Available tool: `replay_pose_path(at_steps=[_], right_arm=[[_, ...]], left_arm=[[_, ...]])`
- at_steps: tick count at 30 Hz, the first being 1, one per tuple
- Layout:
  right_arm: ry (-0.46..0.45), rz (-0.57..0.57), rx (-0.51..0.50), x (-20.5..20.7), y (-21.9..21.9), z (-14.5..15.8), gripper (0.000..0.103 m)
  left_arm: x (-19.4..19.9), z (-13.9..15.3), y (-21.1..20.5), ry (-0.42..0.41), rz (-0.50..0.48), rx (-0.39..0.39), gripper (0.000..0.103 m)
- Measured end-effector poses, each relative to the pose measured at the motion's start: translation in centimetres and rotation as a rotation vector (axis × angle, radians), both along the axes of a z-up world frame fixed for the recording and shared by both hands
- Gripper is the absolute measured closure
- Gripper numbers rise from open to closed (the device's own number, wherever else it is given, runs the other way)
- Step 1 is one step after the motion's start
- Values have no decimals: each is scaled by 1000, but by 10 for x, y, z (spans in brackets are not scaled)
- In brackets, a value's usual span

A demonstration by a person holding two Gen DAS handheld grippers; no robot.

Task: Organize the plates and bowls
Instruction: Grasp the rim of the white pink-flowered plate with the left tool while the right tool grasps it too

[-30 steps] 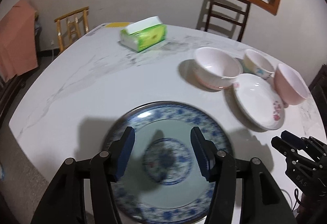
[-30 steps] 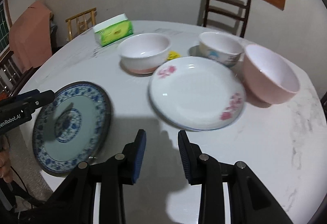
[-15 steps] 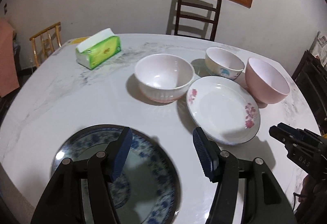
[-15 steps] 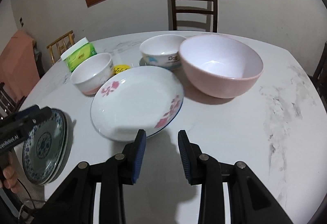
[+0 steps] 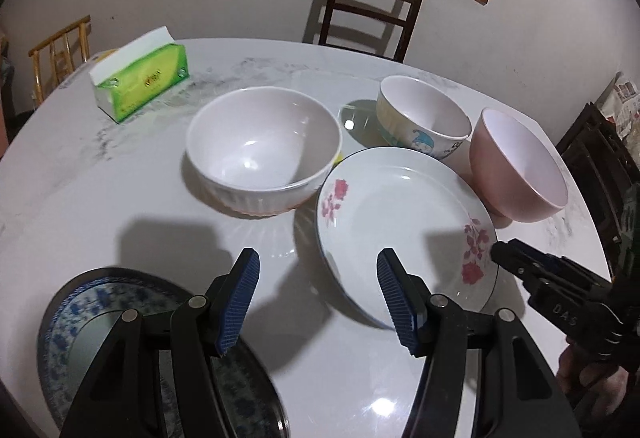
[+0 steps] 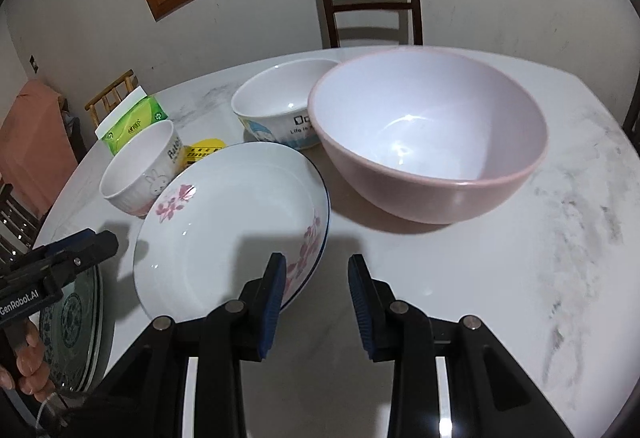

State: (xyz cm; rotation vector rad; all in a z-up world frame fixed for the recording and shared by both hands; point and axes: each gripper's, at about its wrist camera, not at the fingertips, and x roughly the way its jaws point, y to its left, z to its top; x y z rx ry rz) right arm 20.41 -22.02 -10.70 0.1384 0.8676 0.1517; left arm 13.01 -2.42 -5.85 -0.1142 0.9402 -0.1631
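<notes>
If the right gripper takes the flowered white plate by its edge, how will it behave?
The flowered plate looks glazed and glossy, so the right gripper may slip on it. It is stiff and probably breakable. Its shallow, wide shape would likely tilt if held by one edge.

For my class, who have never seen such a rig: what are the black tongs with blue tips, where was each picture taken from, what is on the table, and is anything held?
There is no robot arm. A person holds a two-finger gripper in each hand, each carrying a wide-angle camera that looks forward along its fingers. One picture comes from the left gripper, the other from the right gripper. Each view also catches the other gripper at its edge.

On the marble table lie a floral plate, a blue plate, a white bowl, a cartoon bowl, a pink bowl and a green tissue pack. Chairs stand behind.

Both grippers are open and hold nothing. The right one is beside the floral plate's rim.
</notes>
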Motion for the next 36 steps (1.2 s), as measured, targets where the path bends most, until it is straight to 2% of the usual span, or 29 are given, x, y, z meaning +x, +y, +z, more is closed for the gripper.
replay_pose_path(at_steps=[5, 7, 12, 18, 24, 28, 32, 36], right_arm=[[12, 19, 16, 11, -3, -6, 70], [17, 26, 21, 15, -5, -7, 70], [26, 40, 32, 22, -9, -12, 70], [35, 50, 39, 26, -10, -15, 71], [36, 70, 40, 30, -10, -15, 80], [62, 82, 90, 35, -11, -16, 88], [68, 73, 79, 33, -10, -15, 88], [91, 63, 86, 26, -14, -15, 88]], left_arm=[[16, -12, -3, 57, 0, -35, 48], [21, -15, -5, 75, -9, -52, 53], [29, -20, -11, 96, -19, -65, 56], [39, -28, -14, 119, -19, -85, 67], [45, -35, -15, 134, -12, -94, 75], [47, -39, -14, 150, -9, -88, 82], [48, -41, -13, 159, -4, -76, 89], [44, -41, -12, 174, -17, -91, 91]])
